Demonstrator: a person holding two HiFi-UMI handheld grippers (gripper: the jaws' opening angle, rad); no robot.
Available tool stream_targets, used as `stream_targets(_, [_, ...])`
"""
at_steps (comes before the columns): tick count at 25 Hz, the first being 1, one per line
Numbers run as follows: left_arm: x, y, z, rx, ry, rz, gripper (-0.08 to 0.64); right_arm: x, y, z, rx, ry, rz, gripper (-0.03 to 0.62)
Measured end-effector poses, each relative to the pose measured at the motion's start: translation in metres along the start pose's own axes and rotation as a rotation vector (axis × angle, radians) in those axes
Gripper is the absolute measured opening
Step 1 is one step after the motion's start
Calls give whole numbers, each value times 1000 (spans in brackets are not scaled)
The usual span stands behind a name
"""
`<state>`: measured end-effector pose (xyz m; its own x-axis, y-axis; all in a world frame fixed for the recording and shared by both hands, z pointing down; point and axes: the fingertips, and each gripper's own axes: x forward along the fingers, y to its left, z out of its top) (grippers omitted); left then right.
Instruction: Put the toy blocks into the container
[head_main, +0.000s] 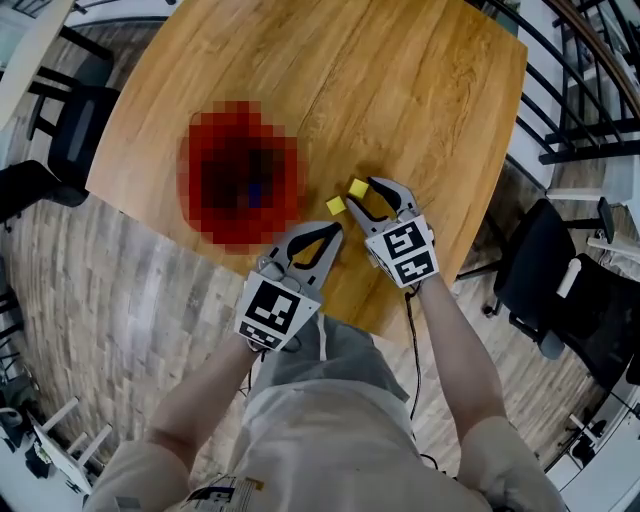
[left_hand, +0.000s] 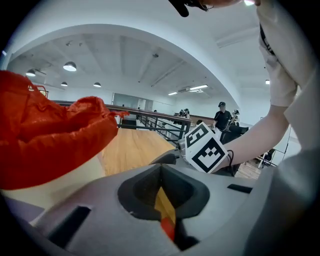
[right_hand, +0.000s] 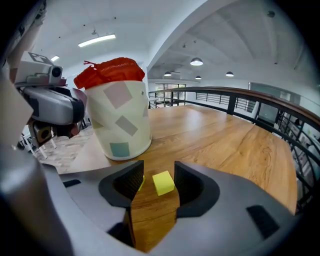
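Small yellow toy cube sat flat on one face on the round-cornered wooden table, close to its near edge, toward the near-right corner. Being a cube it had no long axis; it was turned slightly askew to the right gripper. That gripper's jaws stood spread w/ the cube between them, a gap showing on each side, pads not pressing it. 2nd yellow block lay just beside the 1st, on the container's side, mostly behind the gripper's jaw in the right gripper view.

Cream cylindrical container w/ pastel patches stood upright further along the same near edge, well apart from the blocks, lined w/ a red plastic bag bunched over its rim. Contents couldn't be made out.

Left gripper hung btwn container and blocks near the table edge, jaws pressed together, nothing in them.

Count: 2 yellow blocks, 1 container, 2 grippers.
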<state>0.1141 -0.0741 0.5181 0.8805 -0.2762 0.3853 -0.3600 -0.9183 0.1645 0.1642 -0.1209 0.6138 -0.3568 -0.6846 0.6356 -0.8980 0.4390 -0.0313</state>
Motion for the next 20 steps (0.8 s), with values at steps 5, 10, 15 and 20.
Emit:
stream_targets(5, [11,6,-15,-24,44,-9,12,13,-8,-16,19,37,3,179])
stream_targets(10, [19,8,-26,-41,66,-15,12,24,-8,-25,20,59,37,179])
stream_targets(15, [22,12,-32,-48,76,-17,12,30,-8,-29,35,77,55,179])
stream_targets(20, [24,13,-37,-62,90,-24,12,32,-9,-35,19,129,56,178])
